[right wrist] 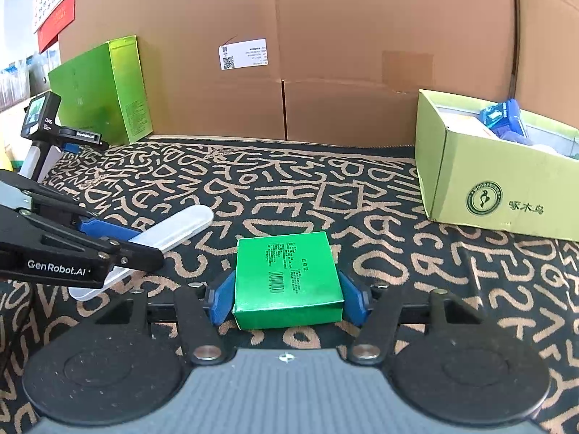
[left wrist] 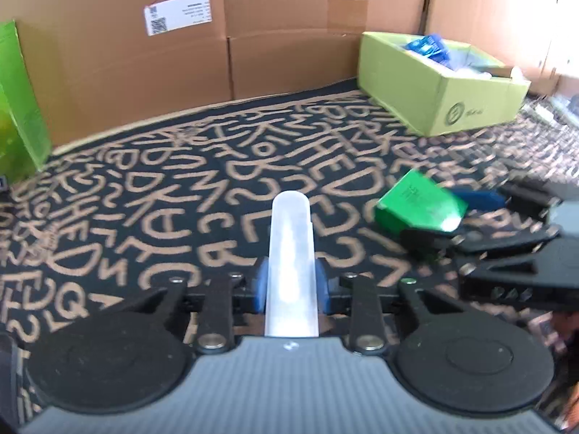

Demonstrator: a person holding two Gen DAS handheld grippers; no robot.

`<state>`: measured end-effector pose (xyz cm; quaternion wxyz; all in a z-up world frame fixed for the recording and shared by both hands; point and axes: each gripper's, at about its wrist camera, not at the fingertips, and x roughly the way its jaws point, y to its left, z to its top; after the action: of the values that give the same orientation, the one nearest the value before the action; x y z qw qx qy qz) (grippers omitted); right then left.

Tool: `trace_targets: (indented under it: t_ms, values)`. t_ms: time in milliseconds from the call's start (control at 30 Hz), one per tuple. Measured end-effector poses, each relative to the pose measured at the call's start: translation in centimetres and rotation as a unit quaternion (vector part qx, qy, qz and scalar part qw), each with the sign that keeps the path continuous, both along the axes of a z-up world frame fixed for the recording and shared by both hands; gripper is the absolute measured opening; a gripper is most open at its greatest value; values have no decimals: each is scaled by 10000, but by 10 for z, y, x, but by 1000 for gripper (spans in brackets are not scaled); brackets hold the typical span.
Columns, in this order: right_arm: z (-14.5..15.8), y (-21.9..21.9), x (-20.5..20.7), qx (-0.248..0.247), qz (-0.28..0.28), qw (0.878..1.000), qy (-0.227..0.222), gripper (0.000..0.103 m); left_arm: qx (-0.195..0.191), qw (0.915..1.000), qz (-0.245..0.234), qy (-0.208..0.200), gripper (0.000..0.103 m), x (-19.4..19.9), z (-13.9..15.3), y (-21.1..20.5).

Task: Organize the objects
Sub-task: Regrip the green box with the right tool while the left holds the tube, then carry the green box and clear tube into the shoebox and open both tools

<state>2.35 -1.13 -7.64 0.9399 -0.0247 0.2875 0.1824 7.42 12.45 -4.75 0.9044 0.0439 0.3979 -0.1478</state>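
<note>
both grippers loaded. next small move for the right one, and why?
Probably carry the small green box right and forward toward the open light-green carton. The right gripper is shut on it, and the carton already holds other items, so it looks like the collection bin. The left gripper grips a translucent case and is off to the left, clear of that path.

Translucent case (left wrist: pixel 291 253): its near end is hidden behind the left gripper (left wrist: pixel 291 285) body in the left wrist view.
Light green open box (right wrist: pixel 506 181): cut off by the right edge of the right wrist view; its contents are only partly seen.
Shipping label (left wrist: pixel 177 12): print too small to read.
Right gripper (left wrist: pixel 470 224): blurred, cut by the edge.
</note>
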Motion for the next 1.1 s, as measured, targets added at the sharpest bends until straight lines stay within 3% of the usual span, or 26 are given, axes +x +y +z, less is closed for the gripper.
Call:
trace_targets:
  t_ms: [167,267,400,500,633,833,967,1100]
  values:
    - [10,-21,-13,311,-110,9994,-84,65,-410,9968,-612,-307,27,-3,37,-25]
    - [28,-40,-22,336,-265,9984,-373,65,-664,9922,-934,-497,27,4,62,-49]
    - [57,-72,-26,230,-625,9939,-874,65,-1003,9851,-1206,-707,27,21,93,-87]
    - [77,-97,-21,91,-999,9876,-1207,65,-1042,9814,-1301,-955,27,37,113,-121]
    - [93,-129,-1,-222,-1529,9765,-1502,65,-1227,9783,-1357,-974,27,68,131,-166]
    - [88,-170,56,-588,-2307,9607,-1428,65,-1377,9769,-1303,-986,27,122,140,-236]
    - [76,-183,87,-581,-2444,9583,-1366,65,-1122,9793,-1333,-1030,27,152,127,-270]
    - [64,-189,113,-618,-2450,9580,-1357,65,-1105,9809,-1312,-921,27,171,114,-279]
